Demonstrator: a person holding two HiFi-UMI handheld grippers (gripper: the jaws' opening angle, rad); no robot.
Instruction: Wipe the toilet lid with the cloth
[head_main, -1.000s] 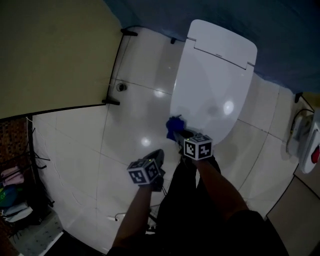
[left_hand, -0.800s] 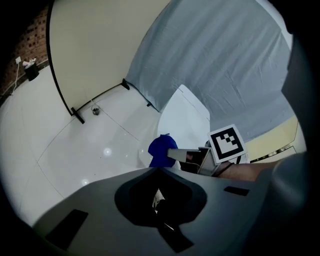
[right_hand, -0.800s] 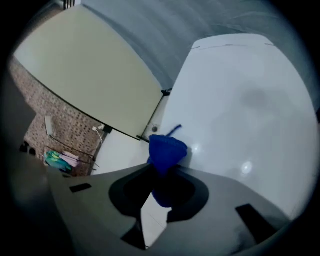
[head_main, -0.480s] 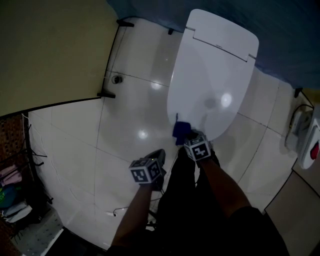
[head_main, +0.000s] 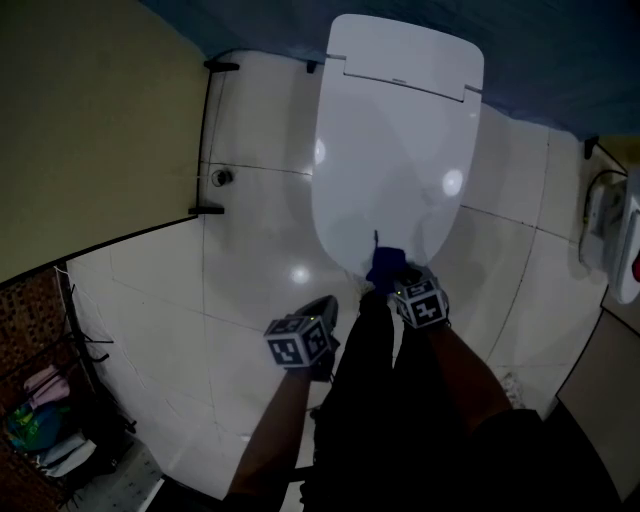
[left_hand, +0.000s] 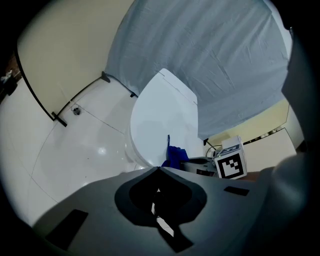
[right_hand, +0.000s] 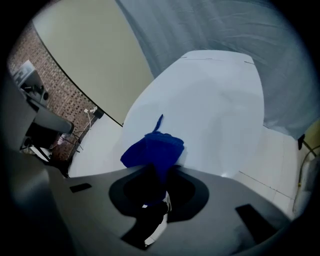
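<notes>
Blue cloth (head_main: 385, 266) sits bunched at the front tip of the toilet lid (head_main: 395, 150), clamped in the jaws of the right gripper (head_main: 393, 281); the right gripper view shows the fabric pinched between them, with a loose corner sticking up over the white plastic. A second ago the cloth lay on the lid's front-left rim, and half a second ago it was partway round; now it is at the front centre, so the stroke has followed the front curve of the lid. That suggests the nearest edge has been covered, while the broad middle and the hinge end of the lid, far from the cloth, look untouched in this pass; the wipe is likely at an early stage. The left gripper (head_main: 320, 310) hangs off the lid's front-left, over the floor tiles (head_main: 250, 260), well apart from the cloth; its jaws are together with nothing between them, and it takes no part in the wiping. The lid is closed and glossy, with light spots on it; I can't tell whether the cloth presses flat or only brushes the rim.
</notes>
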